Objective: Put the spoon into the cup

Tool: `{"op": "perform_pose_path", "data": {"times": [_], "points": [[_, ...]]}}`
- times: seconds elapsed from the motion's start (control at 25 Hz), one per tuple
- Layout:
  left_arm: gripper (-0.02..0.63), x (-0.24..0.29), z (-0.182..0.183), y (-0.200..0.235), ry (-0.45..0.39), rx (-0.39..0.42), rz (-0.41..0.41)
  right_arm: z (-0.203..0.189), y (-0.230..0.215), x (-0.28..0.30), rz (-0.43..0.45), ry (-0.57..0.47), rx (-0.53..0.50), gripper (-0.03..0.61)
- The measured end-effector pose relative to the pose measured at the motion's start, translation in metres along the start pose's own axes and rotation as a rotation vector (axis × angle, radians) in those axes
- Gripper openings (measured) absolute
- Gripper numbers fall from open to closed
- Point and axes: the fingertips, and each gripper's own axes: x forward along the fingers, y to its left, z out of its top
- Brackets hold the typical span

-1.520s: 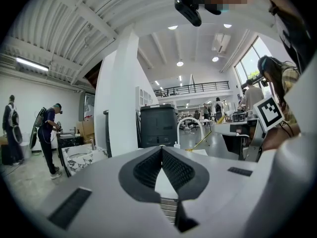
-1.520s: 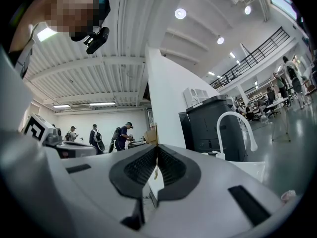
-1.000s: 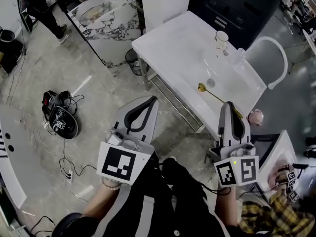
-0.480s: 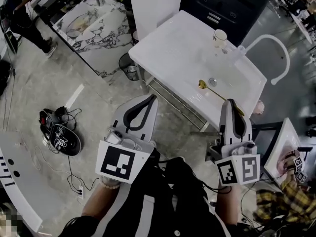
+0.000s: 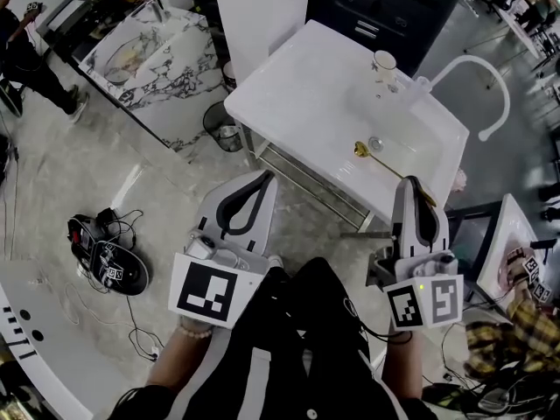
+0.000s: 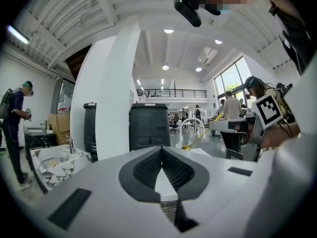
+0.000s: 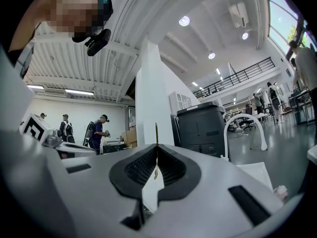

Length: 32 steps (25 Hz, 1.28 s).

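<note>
the right claw (image 5: 409,185) is pressed shut on the handle of a gold spoon (image 5: 371,157); in the right gripper view the thin handle (image 7: 156,133) stands between its closed jaws. the spoon's bowl points away over the white table (image 5: 306,103), just beside a small round drain (image 5: 376,143); whether it touches the top cannot be told. the cup (image 5: 385,66) stands upright near the table's far edge, well apart from the spoon. the left claw (image 5: 269,178) is pressed together on nothing, short of the table.
</note>
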Motion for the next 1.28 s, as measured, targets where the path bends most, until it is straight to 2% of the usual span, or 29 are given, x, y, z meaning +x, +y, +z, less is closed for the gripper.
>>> {"op": "perform_pose_path", "data": {"times": [0.52,1.28], "points": [[0.0,0.031,-0.004,0.01,0.011,-0.012,-0.032,-0.004,-0.014,0.024,-0.024,0.012,0.003,0.006],[0.0,0.163,0.032,0.055,0.008,0.0,-0.02,0.011,-0.088,0.137,-0.014,0.033,0.012,0.006]]}}
